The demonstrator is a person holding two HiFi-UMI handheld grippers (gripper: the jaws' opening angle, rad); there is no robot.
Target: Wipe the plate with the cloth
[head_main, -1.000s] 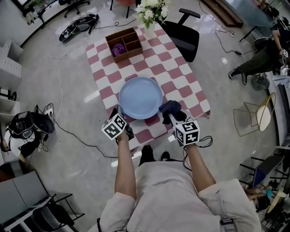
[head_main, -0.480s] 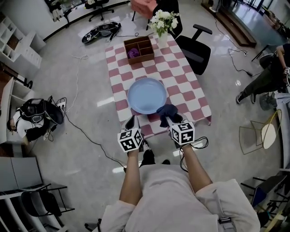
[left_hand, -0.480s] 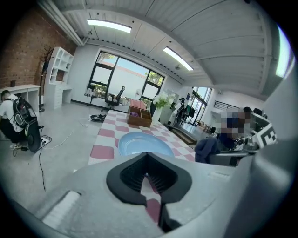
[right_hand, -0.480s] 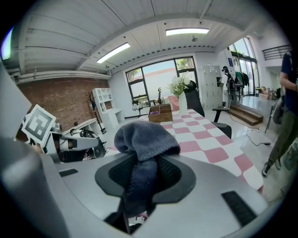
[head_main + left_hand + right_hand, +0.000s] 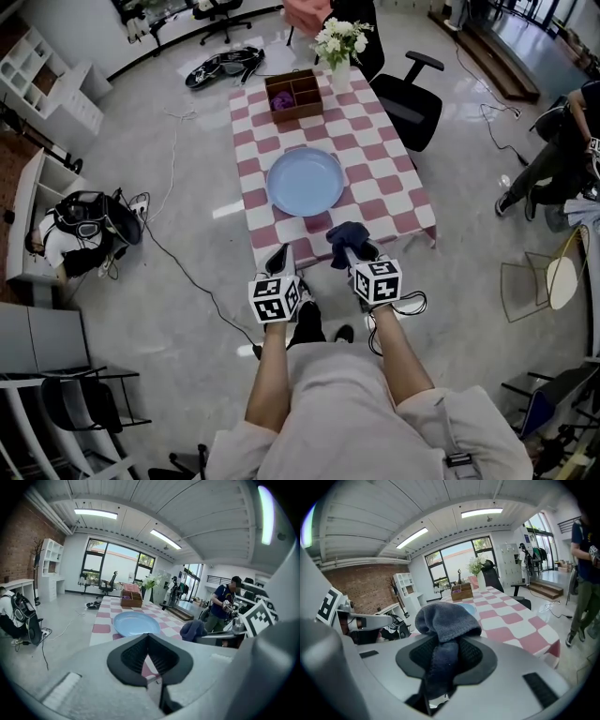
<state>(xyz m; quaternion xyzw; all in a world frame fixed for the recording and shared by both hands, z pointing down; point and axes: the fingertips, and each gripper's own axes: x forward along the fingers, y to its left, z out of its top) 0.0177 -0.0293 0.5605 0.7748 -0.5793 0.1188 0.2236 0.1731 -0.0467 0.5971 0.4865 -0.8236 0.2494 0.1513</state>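
A light blue plate rests on the red-and-white checked table; it also shows in the left gripper view as the plate. My right gripper is shut on a dark blue cloth, held off the table's near edge; the bunched cloth sticks out between the jaws of the right gripper. My left gripper hangs beside it, short of the table, shut and empty. In its own view the left gripper has its pads together.
A brown compartment box with something purple inside and a vase of white flowers stand at the table's far end. A black office chair is on the right. Cables and a bag lie on the floor left. A person stands far right.
Both grippers have pulled back from the plate, off the near table edge. The left jaws, open a second ago, are closed. The cloth stays in the right gripper.
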